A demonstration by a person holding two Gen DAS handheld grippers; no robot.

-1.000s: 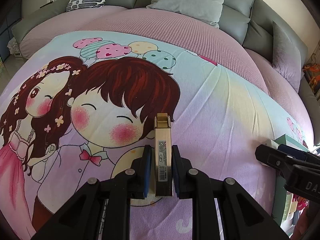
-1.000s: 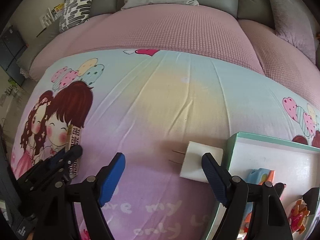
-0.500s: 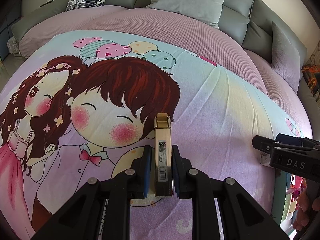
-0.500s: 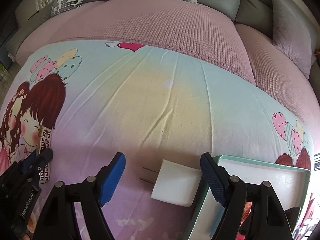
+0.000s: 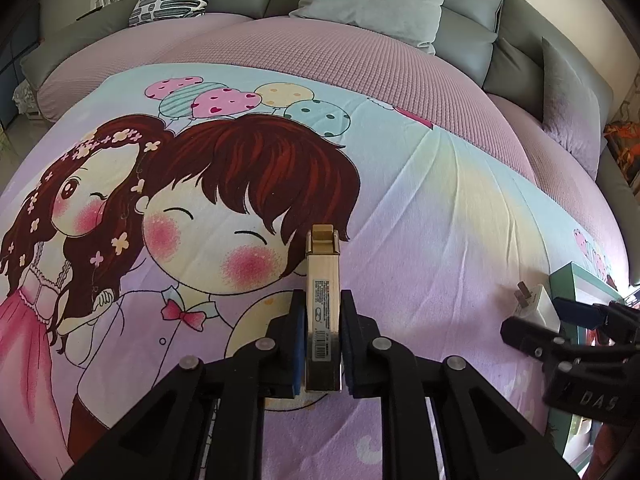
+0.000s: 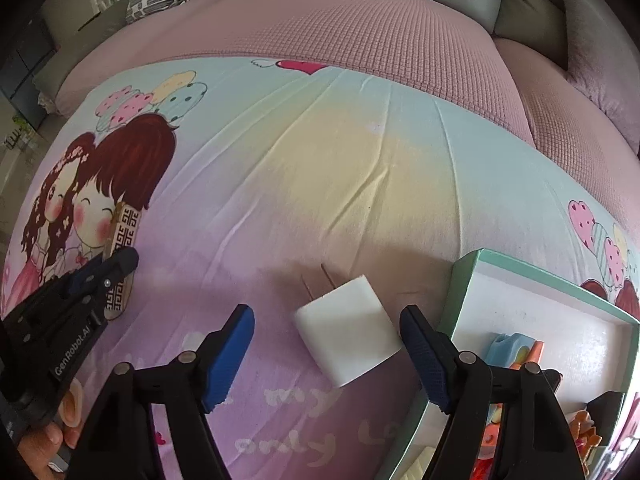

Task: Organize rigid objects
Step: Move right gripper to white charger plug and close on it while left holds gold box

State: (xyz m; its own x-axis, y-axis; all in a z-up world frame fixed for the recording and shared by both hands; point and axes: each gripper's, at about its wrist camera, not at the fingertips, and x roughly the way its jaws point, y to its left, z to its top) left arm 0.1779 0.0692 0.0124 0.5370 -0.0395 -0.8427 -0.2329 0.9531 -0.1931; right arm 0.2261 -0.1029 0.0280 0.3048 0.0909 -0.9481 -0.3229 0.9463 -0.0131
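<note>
The left gripper [image 5: 323, 340] pinches a slim gold box [image 5: 322, 308] between its blue pads, and the box stands on its narrow edge over the cartoon bedsheet [image 5: 440, 220]. The right gripper [image 6: 326, 354] is spread wide, one finger on each side of a white charger plug [image 6: 347, 340], not touching it. The plug lies flat on the sheet, its two prongs pointing away, just beside the green-rimmed tray [image 6: 464, 284] that holds small colourful things
</note>
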